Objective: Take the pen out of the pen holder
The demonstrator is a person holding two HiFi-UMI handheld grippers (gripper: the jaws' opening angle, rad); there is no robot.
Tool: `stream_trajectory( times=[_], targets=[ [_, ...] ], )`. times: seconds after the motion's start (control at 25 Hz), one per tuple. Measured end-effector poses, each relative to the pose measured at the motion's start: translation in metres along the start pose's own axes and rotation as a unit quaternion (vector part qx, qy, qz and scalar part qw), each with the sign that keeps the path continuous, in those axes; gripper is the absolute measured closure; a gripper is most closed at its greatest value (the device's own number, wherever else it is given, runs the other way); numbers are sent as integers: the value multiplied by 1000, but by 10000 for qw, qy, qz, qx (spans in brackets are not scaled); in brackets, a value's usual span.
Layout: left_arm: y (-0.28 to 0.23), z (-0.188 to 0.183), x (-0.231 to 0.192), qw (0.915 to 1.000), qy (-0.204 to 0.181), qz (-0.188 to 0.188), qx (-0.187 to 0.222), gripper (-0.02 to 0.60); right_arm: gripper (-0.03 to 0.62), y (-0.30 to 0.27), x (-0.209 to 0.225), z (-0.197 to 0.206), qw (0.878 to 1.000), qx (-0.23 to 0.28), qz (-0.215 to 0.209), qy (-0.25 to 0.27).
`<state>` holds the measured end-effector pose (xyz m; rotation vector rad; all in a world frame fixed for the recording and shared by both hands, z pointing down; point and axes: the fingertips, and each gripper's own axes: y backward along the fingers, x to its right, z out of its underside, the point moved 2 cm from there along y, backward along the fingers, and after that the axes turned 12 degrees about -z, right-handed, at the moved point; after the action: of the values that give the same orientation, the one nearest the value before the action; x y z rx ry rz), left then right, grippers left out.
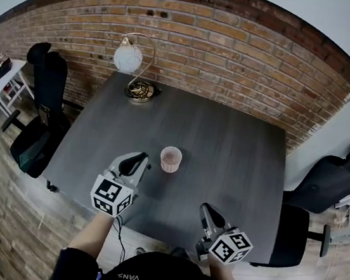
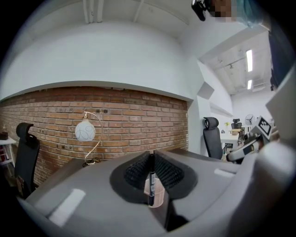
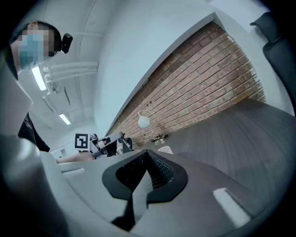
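Note:
A pink cup-shaped pen holder (image 1: 171, 159) stands near the middle of the dark grey table (image 1: 237, 151). My left gripper (image 1: 141, 160) hovers just left of it. In the left gripper view a black pen (image 2: 151, 183) stands upright, pinched between the ribbed pads, and the left gripper (image 2: 151, 159) is shut on it. The pen holder (image 2: 158, 193) shows right behind the pen. The head view does not show the pen. My right gripper (image 1: 206, 210) is over the table's near edge to the right, and its jaws (image 3: 147, 155) are shut with nothing between them.
A globe lamp (image 1: 128, 57) on a curved brass stand sits at the table's far left corner, against the brick wall (image 1: 239, 42). Black office chairs stand to the left (image 1: 42, 119) and to the right (image 1: 329, 182) of the table.

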<state>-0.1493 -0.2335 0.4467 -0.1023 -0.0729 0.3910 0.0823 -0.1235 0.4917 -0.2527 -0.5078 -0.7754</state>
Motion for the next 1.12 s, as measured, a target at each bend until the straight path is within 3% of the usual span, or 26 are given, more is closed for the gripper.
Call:
stream_trajectory(
  times=[1.12],
  targets=[
    [157,58,-37,9963,688,-480,-207,503,592,-20,-95,48,9997,-23,-206,156]
  ],
)
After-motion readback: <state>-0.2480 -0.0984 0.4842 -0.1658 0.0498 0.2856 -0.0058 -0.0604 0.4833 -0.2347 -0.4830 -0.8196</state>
